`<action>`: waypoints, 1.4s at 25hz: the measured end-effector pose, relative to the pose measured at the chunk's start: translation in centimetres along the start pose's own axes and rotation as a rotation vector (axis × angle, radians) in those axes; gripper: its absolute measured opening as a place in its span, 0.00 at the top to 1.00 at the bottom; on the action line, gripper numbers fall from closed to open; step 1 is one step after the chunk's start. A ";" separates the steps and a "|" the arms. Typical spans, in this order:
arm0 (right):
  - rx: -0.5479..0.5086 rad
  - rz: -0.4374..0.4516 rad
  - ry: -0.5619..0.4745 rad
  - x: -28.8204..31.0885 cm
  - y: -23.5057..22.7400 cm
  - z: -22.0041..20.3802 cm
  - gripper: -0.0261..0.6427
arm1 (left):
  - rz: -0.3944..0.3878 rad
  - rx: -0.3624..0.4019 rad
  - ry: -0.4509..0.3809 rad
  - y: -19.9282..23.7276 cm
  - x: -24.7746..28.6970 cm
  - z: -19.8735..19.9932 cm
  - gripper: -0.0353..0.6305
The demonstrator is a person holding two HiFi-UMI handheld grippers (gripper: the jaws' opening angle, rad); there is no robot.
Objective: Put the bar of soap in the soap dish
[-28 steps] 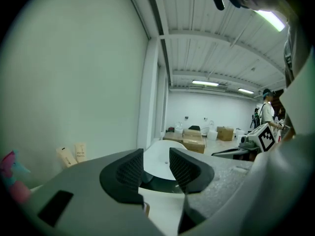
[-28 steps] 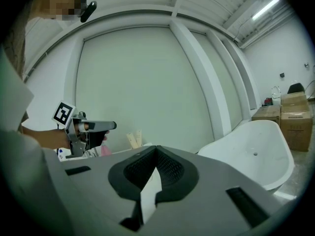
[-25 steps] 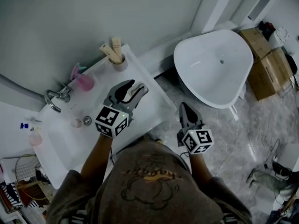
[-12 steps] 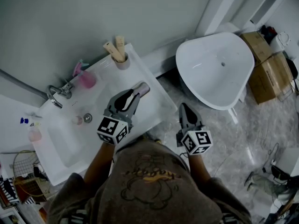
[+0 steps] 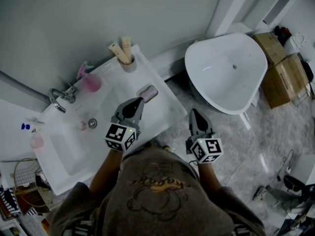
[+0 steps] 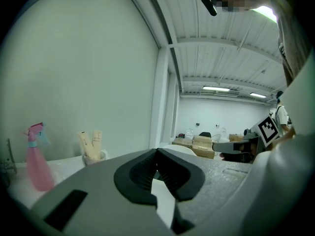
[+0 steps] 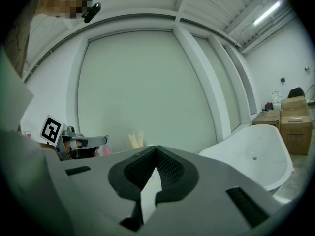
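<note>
Left gripper (image 5: pixel 139 102), fingers together and empty, sits just short of the soap dish (image 5: pixel 155 95) on the white surface (image 5: pixel 162 113). The bar of soap (image 5: pixel 146 92) appears to lie in the dish, so the task looks done. Right gripper (image 5: pixel 193 112), fingers together, is idle.

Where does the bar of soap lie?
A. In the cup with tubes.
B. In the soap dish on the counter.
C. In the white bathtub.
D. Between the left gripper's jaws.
B: the bar of soap lies in the soap dish, just ahead of the left gripper, whose jaws are shut on nothing.
</note>
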State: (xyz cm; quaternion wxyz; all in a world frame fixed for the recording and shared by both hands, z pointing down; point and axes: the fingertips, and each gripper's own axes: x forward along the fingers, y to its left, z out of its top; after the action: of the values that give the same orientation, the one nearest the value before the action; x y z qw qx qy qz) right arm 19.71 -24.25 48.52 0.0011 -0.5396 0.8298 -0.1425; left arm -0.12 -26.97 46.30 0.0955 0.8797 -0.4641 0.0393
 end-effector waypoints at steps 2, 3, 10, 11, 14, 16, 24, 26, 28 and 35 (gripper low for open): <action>-0.012 -0.002 -0.001 -0.1 -0.1 -0.3 0.96 | 0.007 -0.002 0.002 0.2 0.0 -0.4 0.94; -0.016 -0.004 0.001 -0.2 -0.2 -0.4 0.97 | 0.009 -0.003 0.001 0.3 -0.1 -0.5 0.94; -0.022 -0.029 0.013 -0.9 -0.8 -1.1 0.97 | 0.011 -0.016 0.006 0.3 -0.5 -1.2 0.94; -0.020 -0.032 0.011 -0.9 -0.9 -1.0 0.97 | 0.013 -0.018 0.006 0.3 -0.5 -1.2 0.94; -0.014 -0.036 0.009 -0.9 -1.0 -1.0 0.97 | 0.020 -0.029 0.005 0.4 -0.6 -1.2 0.94; -0.015 -0.034 0.013 -0.8 -0.8 -1.0 0.97 | 0.020 -0.031 0.004 0.4 -0.6 -1.1 0.94; -0.029 -0.028 0.007 -1.1 -0.7 -0.8 0.97 | 0.018 -0.029 0.003 0.4 -0.6 -0.8 0.94; -0.025 -0.030 0.010 -1.1 -0.7 -0.8 0.97 | 0.017 -0.029 0.007 0.3 -0.6 -0.9 0.94; -0.024 -0.032 0.014 -1.2 -0.7 -0.8 0.97 | 0.015 -0.029 0.010 0.2 -0.6 -1.0 0.94; -0.026 -0.025 0.015 -1.0 -0.5 -0.7 0.97 | 0.011 -0.026 0.019 0.3 -0.5 -1.1 0.94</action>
State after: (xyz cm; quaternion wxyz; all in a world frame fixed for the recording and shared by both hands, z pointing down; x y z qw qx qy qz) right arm 20.50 -23.35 49.19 -0.0136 -0.5490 0.8246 -0.1359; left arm -0.65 -26.50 47.37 0.1113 0.8754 -0.4686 0.0422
